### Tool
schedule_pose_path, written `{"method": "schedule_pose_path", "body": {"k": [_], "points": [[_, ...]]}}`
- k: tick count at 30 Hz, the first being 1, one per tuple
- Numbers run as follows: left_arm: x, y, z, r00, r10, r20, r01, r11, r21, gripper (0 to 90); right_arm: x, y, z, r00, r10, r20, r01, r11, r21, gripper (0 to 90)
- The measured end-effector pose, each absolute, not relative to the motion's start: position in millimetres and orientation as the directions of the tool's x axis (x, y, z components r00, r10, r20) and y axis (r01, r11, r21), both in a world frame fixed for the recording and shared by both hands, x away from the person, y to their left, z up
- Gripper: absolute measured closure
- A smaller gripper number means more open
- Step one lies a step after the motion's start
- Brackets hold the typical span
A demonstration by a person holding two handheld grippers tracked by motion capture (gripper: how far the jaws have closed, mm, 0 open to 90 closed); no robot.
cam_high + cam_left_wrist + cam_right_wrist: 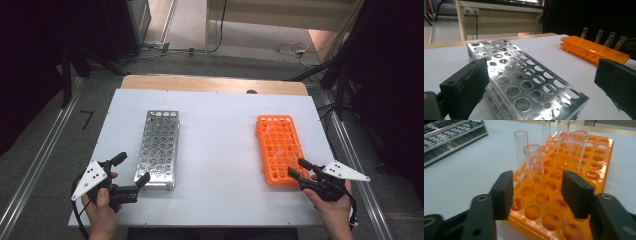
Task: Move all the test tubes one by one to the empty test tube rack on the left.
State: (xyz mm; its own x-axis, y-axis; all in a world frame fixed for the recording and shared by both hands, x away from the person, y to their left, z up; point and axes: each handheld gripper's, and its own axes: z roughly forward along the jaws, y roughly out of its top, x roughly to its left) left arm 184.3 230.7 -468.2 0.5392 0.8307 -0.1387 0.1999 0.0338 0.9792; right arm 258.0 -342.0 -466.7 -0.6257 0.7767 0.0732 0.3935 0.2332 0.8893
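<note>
A silver metal tube rack [159, 147] with empty holes lies left of centre on the white table. To the right lies an orange rack [280, 147] holding several clear test tubes [579, 147]. My left gripper [132, 168] is by the metal rack's near left corner. Its jaws stand wide open, and in the left gripper view the metal rack [524, 80] lies just ahead between them. My right gripper [297, 167] is at the orange rack's near end. It is open, with one clear tube [534, 165] upright between its pads [504, 192], a gap on each side.
The white table top [220, 125] lies on a wooden desk whose far edge [210, 82] shows. Metal rails run along both sides of the table on the floor. Cables and dark equipment stands are beyond the far edge. The orange rack [594, 48] is seen far right from the left gripper.
</note>
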Motion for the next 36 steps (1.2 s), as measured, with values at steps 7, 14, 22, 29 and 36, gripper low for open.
{"method": "schedule_pose_path", "body": {"k": [7, 14, 22, 29, 36], "points": [[185, 229, -468, 0.545, 0.827, -0.136, 0.202, 0.028, 0.979, 0.0, 264, -337, -475, -0.617, 0.786, 0.046, 0.394, 0.258, 0.882, 64.9], [185, 228, -469, 0.547, 0.826, -0.138, 0.207, 0.026, 0.978, 0.0, 267, -335, -479, -0.618, 0.786, 0.025, 0.385, 0.274, 0.881, 70.9], [186, 227, -469, 0.548, 0.825, -0.139, 0.209, 0.026, 0.978, 0.0, 270, -332, -483, -0.614, 0.789, 0.008, 0.380, 0.287, 0.879, 71.5], [186, 227, -469, 0.548, 0.824, -0.140, 0.211, 0.026, 0.977, 0.0, 271, -330, -486, -0.610, 0.792, -0.012, 0.373, 0.300, 0.878, 72.7], [186, 226, -469, 0.547, 0.825, -0.140, 0.213, 0.025, 0.977, 0.0, 271, -330, -486, -0.607, 0.794, -0.013, 0.372, 0.299, 0.879, 74.0]]}}
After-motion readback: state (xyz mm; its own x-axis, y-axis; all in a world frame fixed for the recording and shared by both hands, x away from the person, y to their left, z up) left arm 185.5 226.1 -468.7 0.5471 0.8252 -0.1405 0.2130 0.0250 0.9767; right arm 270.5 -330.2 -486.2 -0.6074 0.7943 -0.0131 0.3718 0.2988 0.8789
